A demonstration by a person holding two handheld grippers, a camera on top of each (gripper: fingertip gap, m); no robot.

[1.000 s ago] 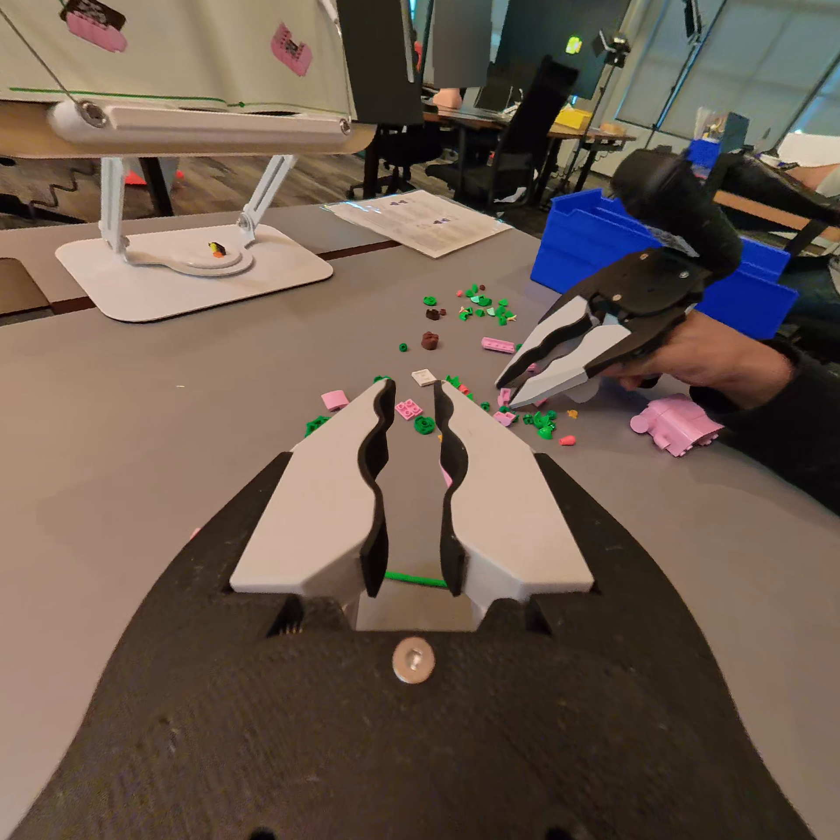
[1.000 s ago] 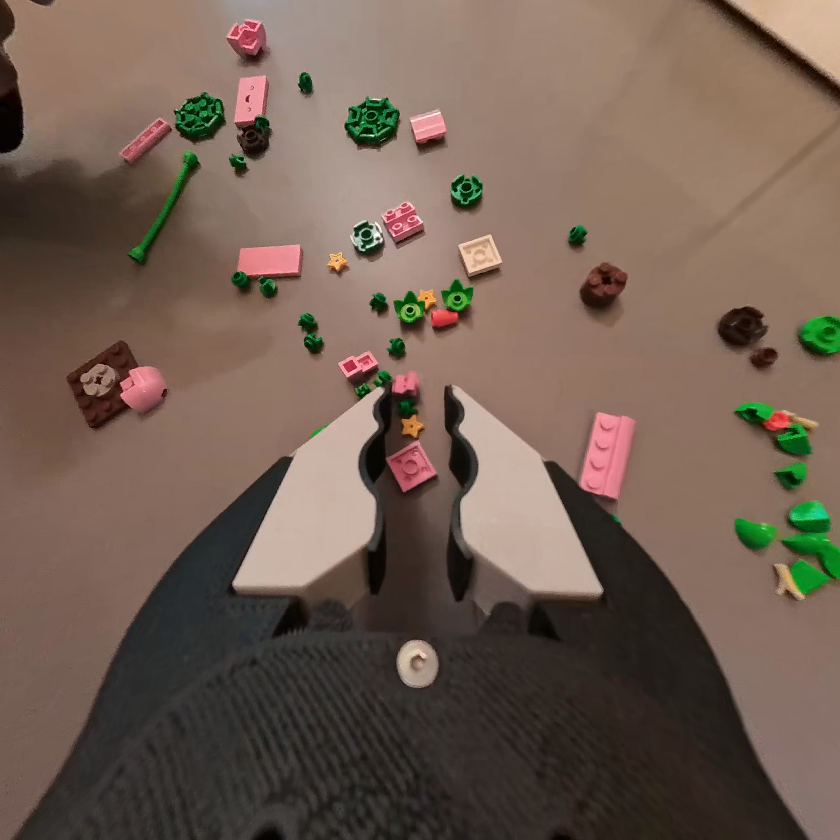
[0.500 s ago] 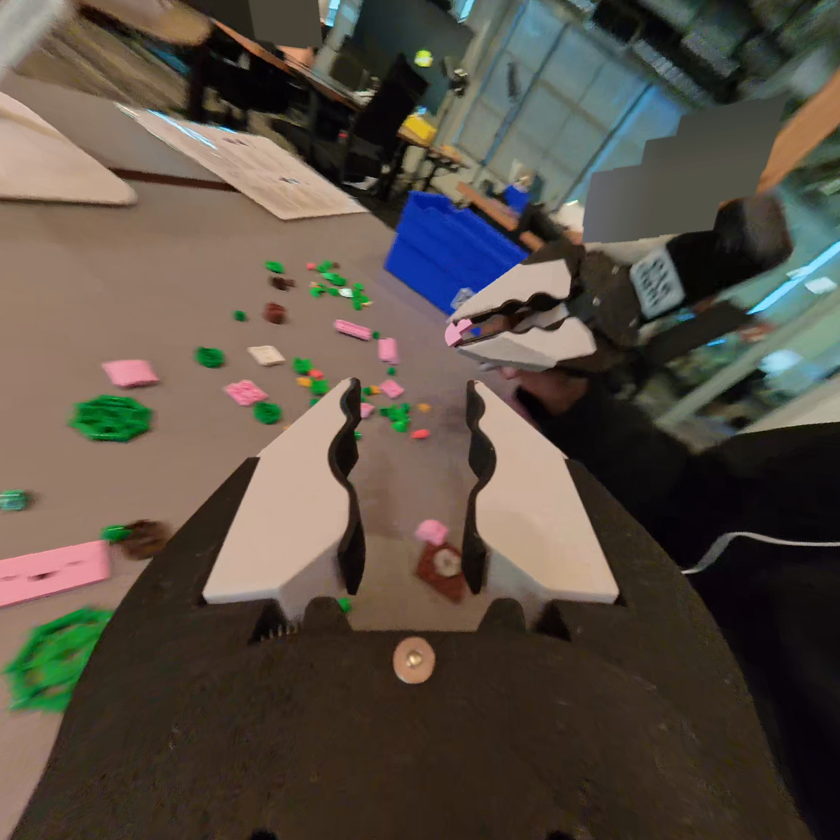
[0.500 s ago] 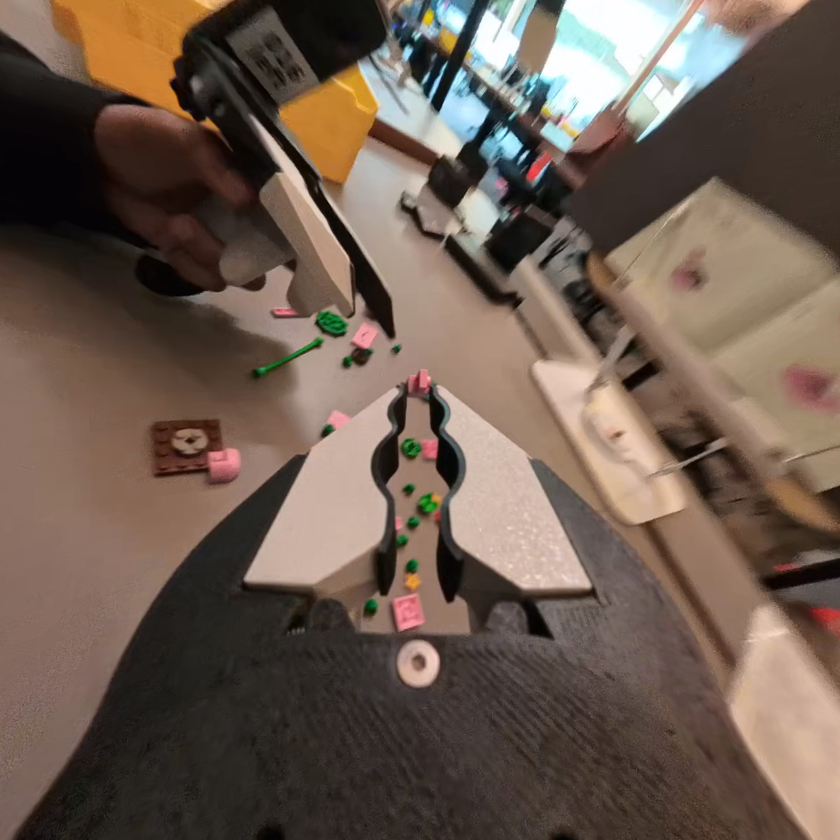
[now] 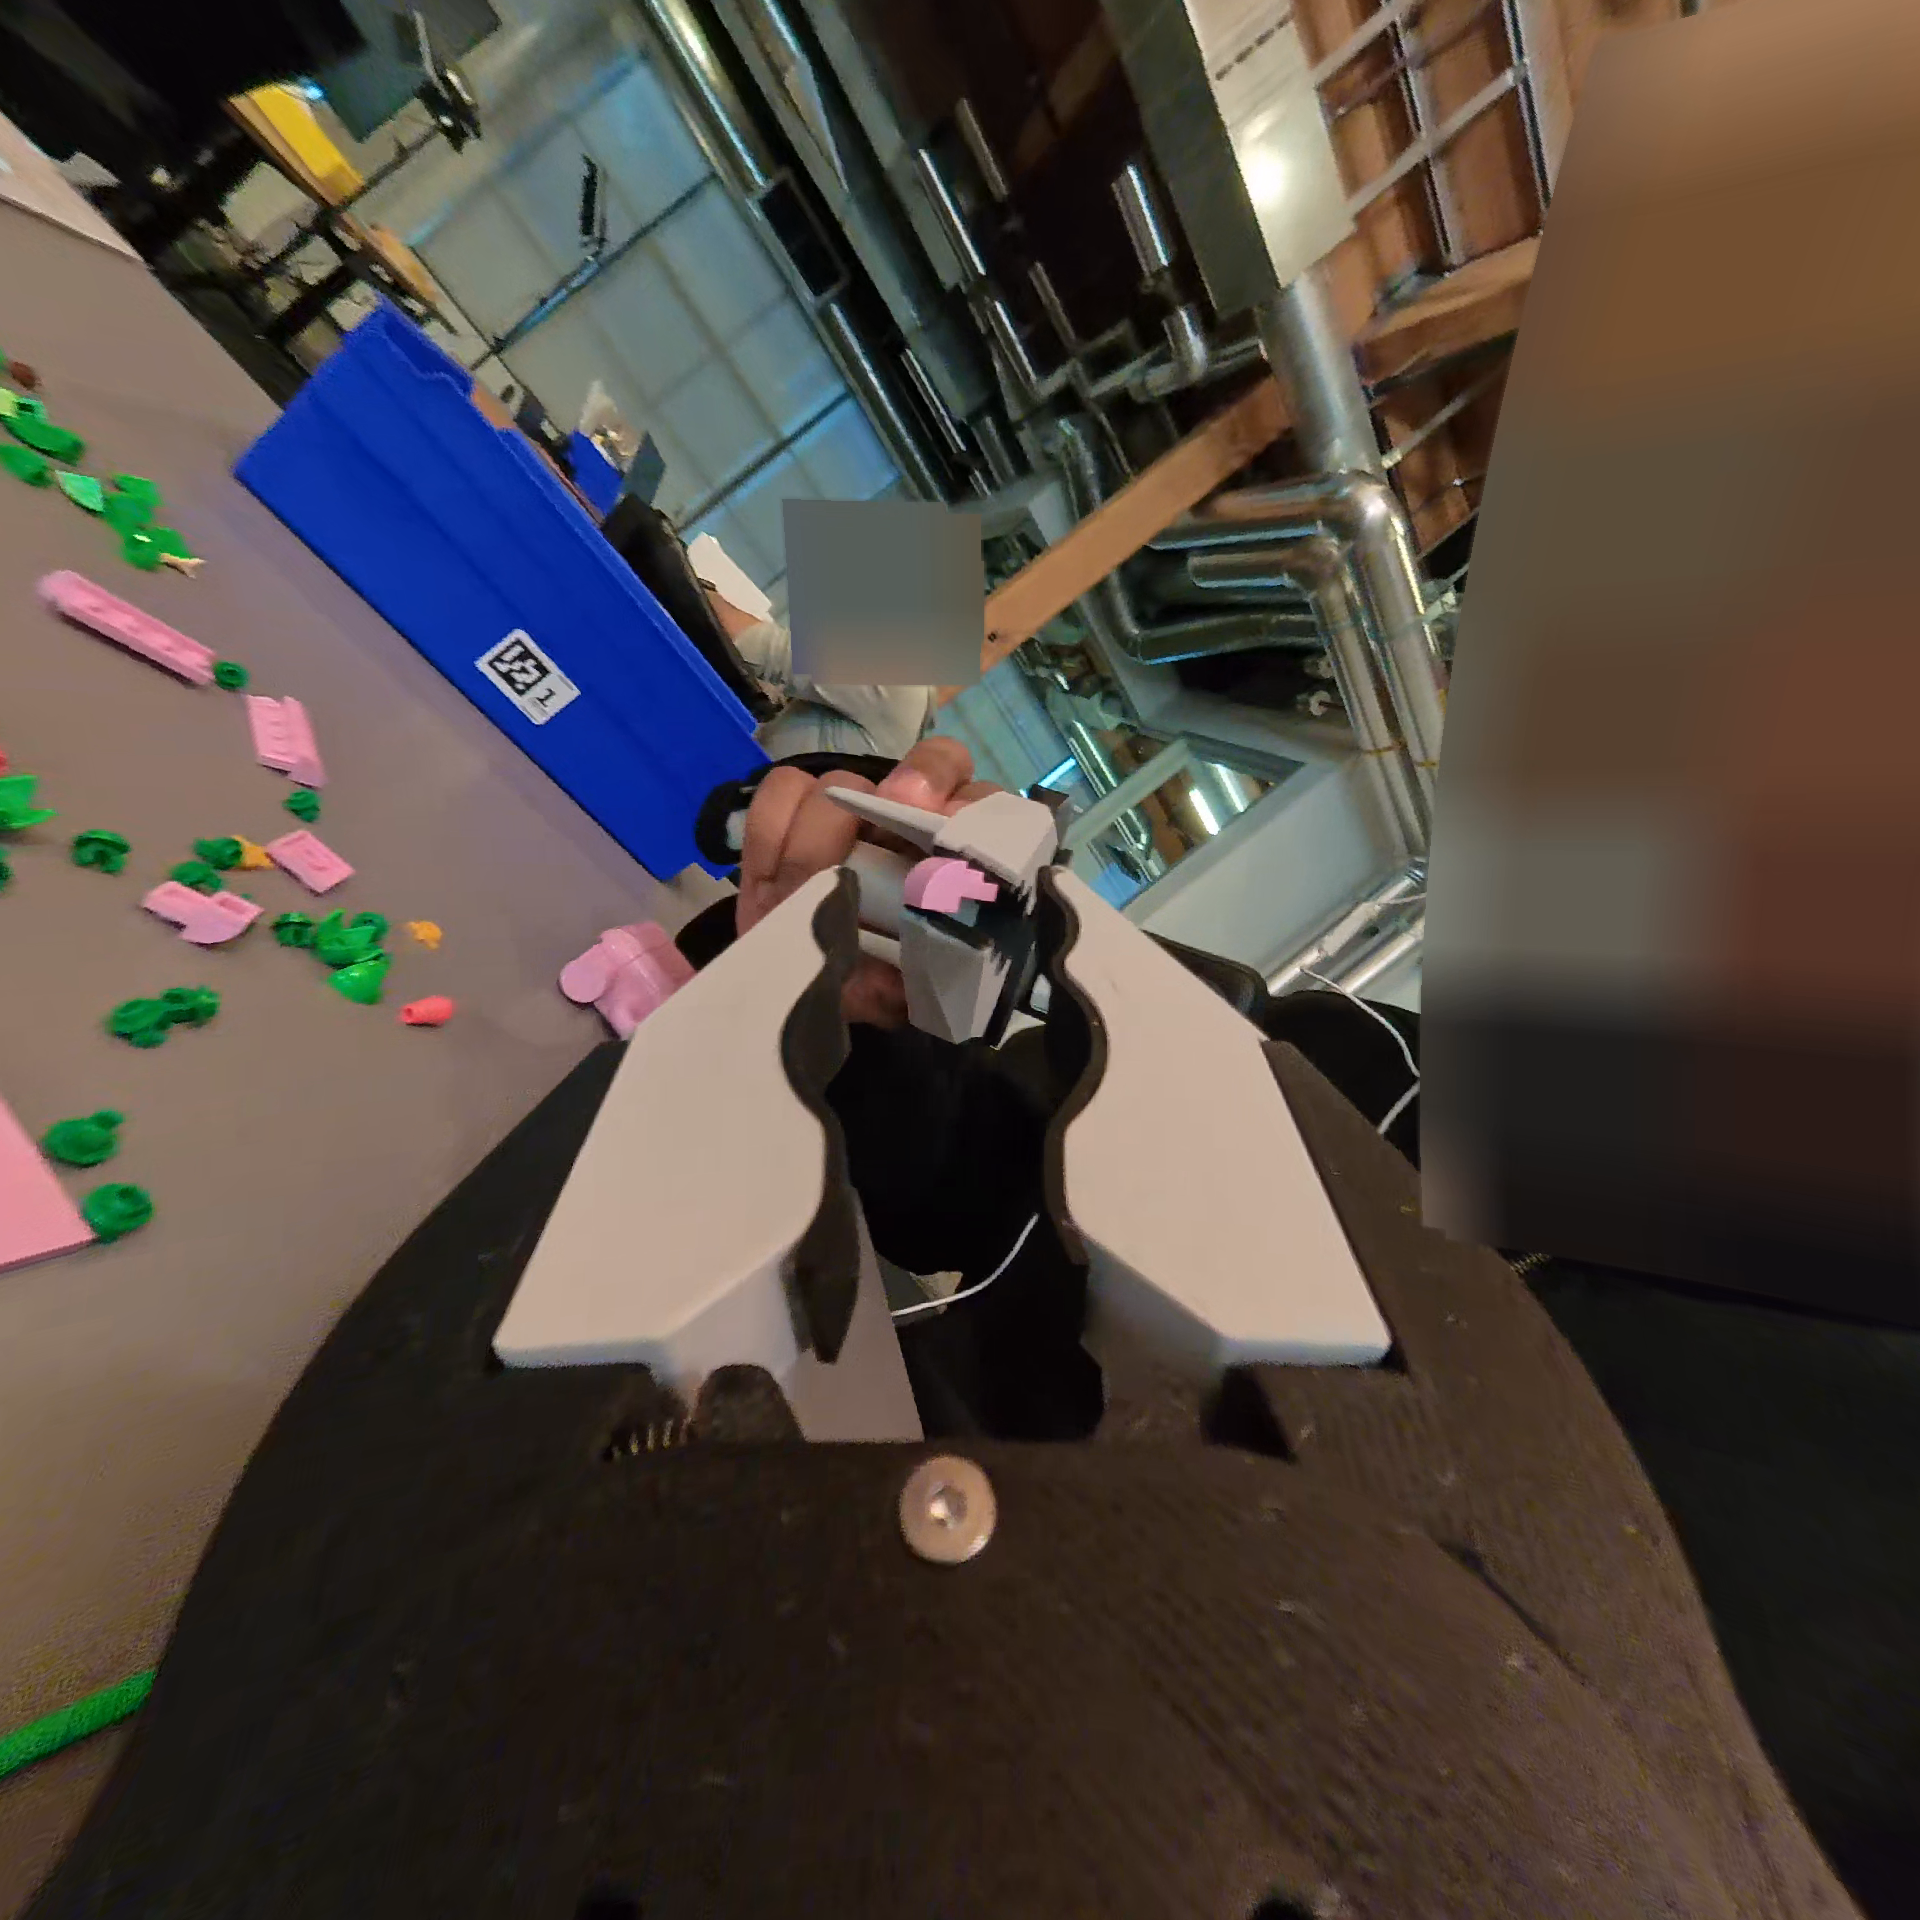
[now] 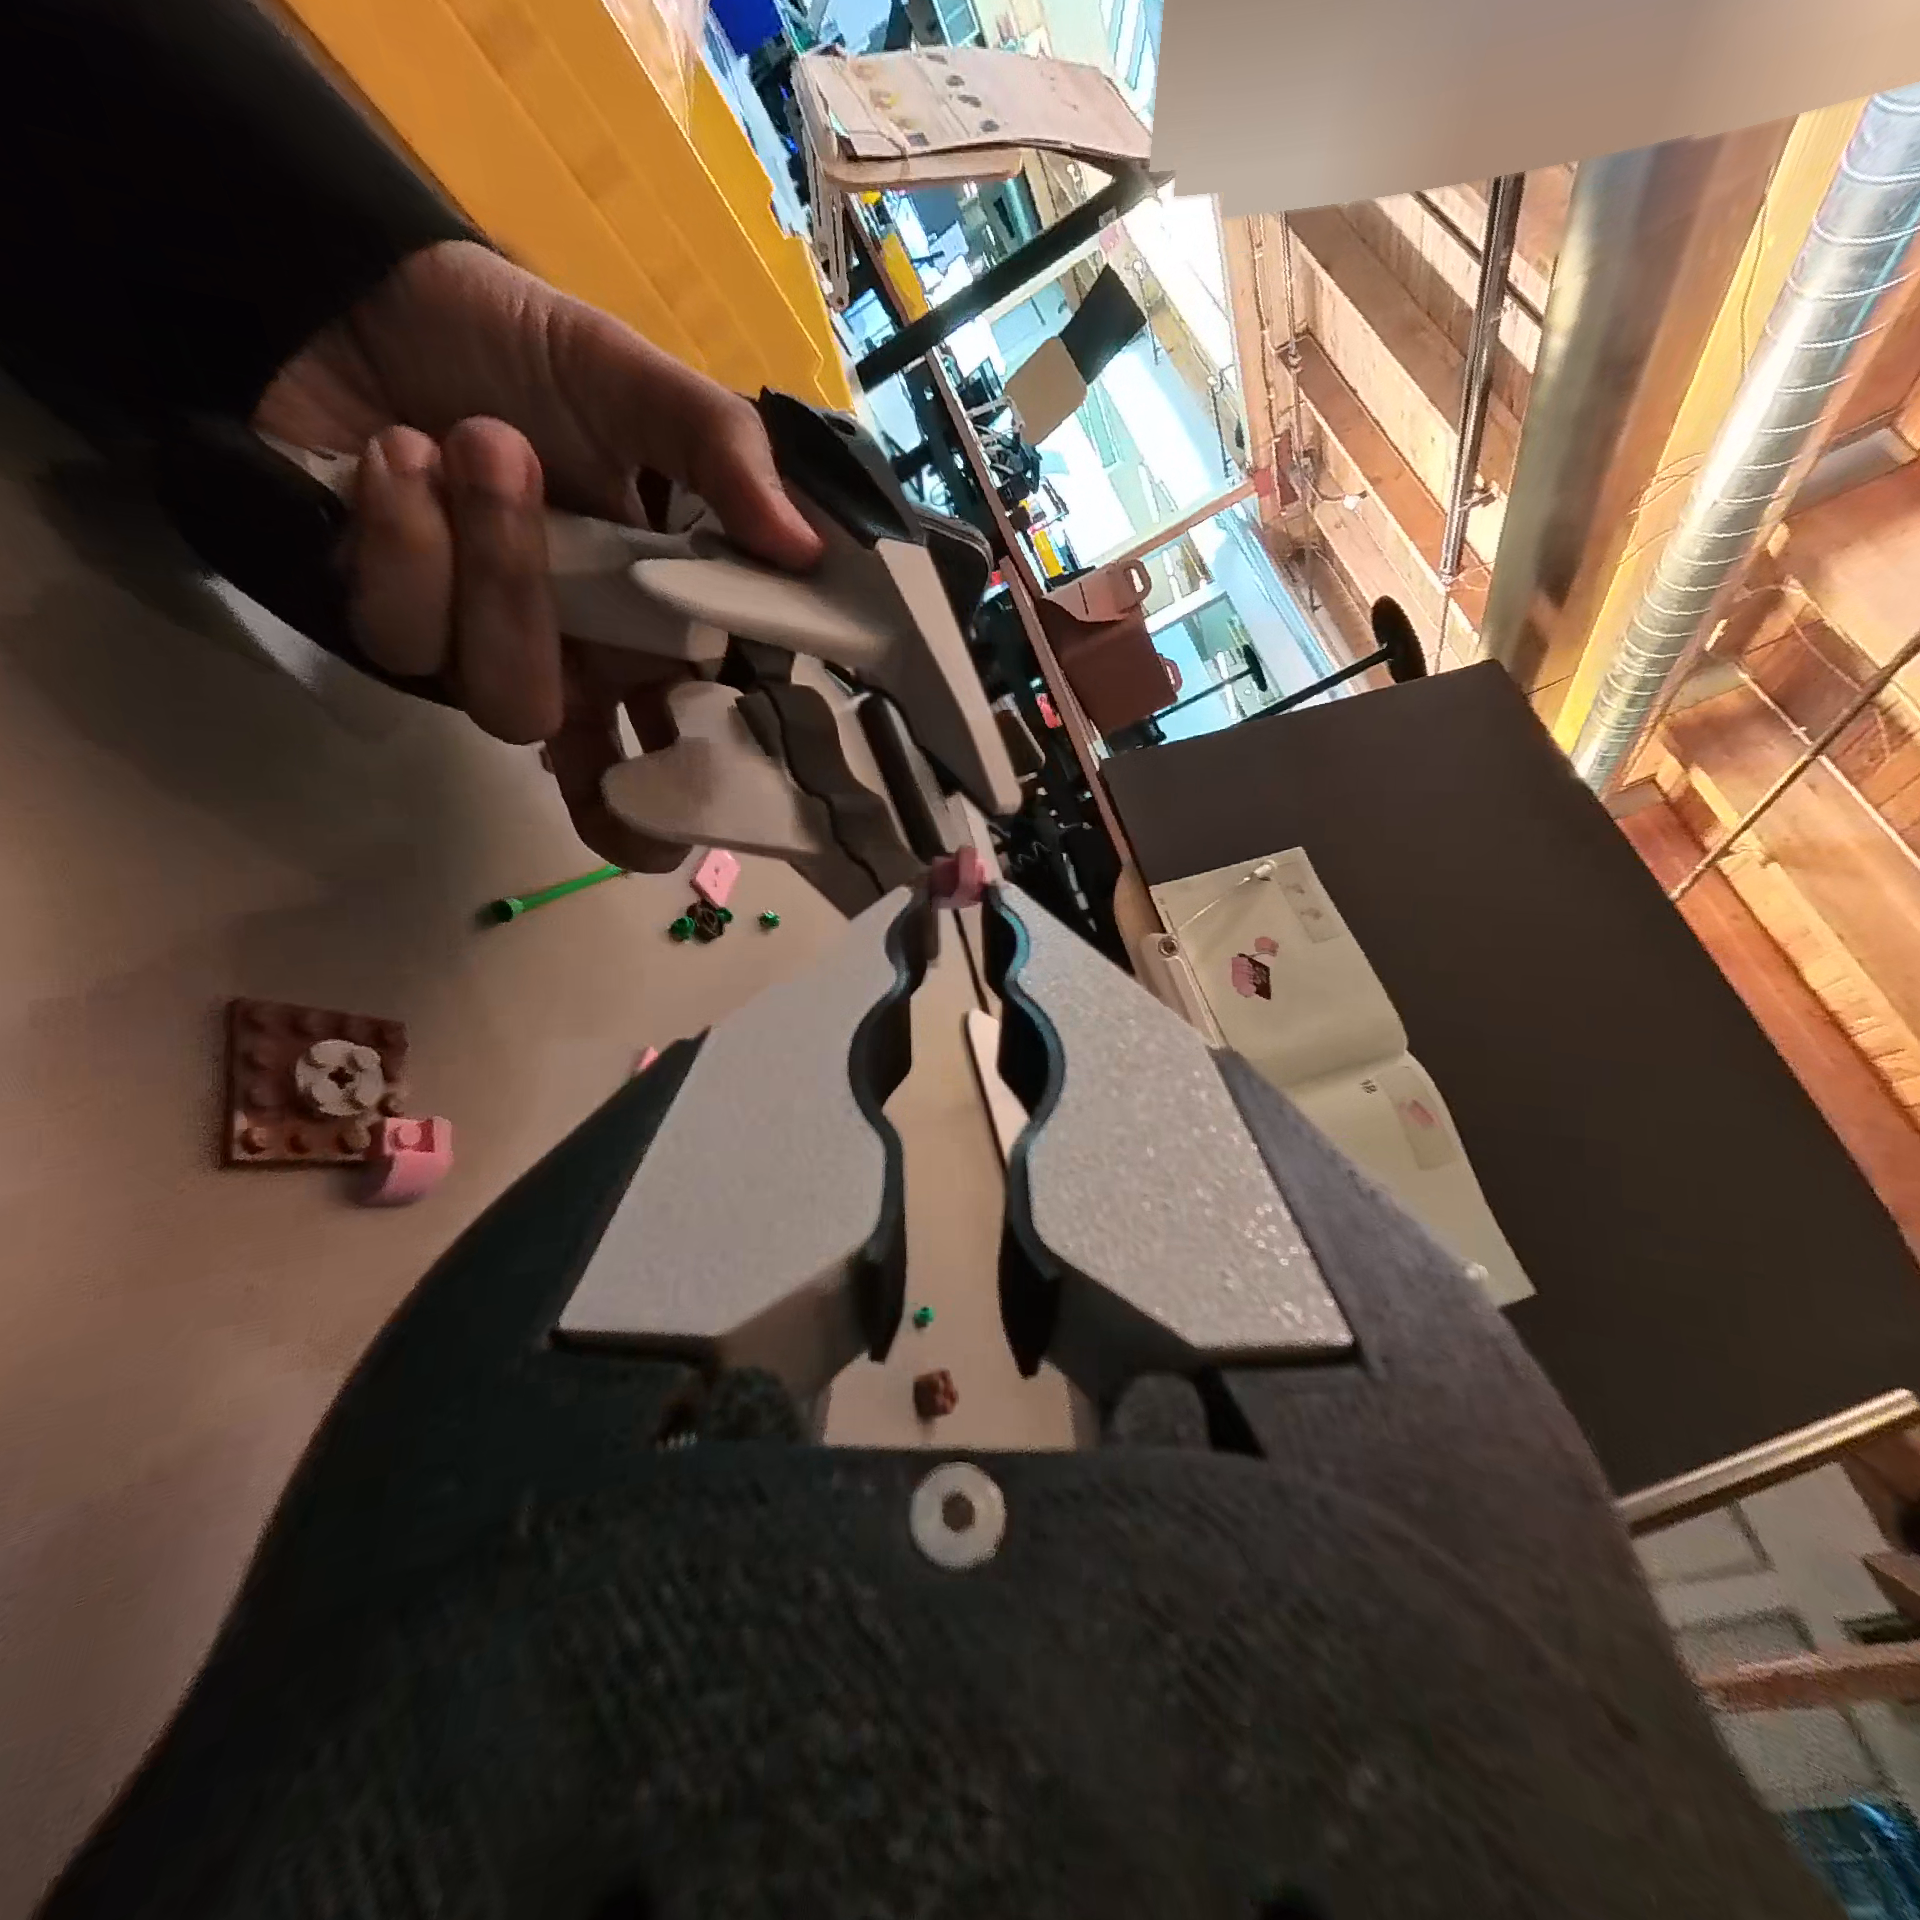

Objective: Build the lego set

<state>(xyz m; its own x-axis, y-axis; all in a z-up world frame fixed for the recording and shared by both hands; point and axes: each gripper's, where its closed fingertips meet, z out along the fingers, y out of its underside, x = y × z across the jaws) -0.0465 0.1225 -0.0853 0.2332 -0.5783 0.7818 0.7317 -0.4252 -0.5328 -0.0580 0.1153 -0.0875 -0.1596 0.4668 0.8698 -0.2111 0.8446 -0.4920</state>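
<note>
Most bricks lie loose on my counter; right tongs pinch a small pink piece, left tongs gape wide, empty. Build barely begun.

Each camera sits behind its own fingers, rolled steeply so the counter tilts along the left edge and ceiling pipes fill the right. The two views face each other at close range: each shows the other's fingers just past its own tips, and both share the pink brick pinched there
</note>
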